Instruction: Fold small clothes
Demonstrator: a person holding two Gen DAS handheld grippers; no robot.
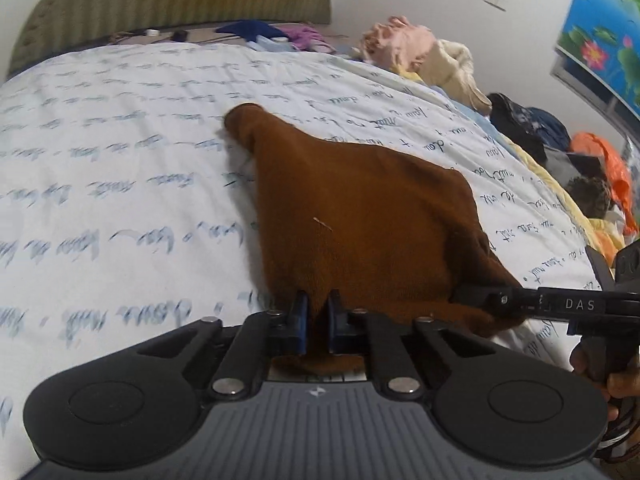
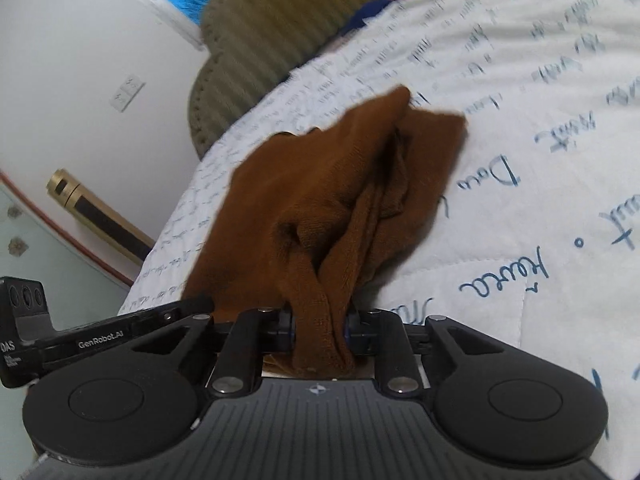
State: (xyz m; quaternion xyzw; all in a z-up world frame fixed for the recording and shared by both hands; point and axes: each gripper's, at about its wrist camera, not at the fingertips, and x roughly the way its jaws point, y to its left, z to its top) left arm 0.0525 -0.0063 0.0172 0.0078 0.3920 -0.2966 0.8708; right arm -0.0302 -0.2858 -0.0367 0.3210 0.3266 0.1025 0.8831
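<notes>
Brown garment (image 1: 360, 216) on printed bedsheet (image 1: 120, 160), near edge pinched by left tool (image 1: 317, 312), bunched corner clamped in right tool (image 2: 320, 324)

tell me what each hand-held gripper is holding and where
Both clamp the brown garment: left hand-held gripper on its near edge, right hand-held gripper on a bunched fold.

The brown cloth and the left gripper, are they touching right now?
Touching. In the left wrist view the left gripper has its blue pads shut on the near edge of the brown cloth, with fabric pinched between them and no gap showing.
</notes>
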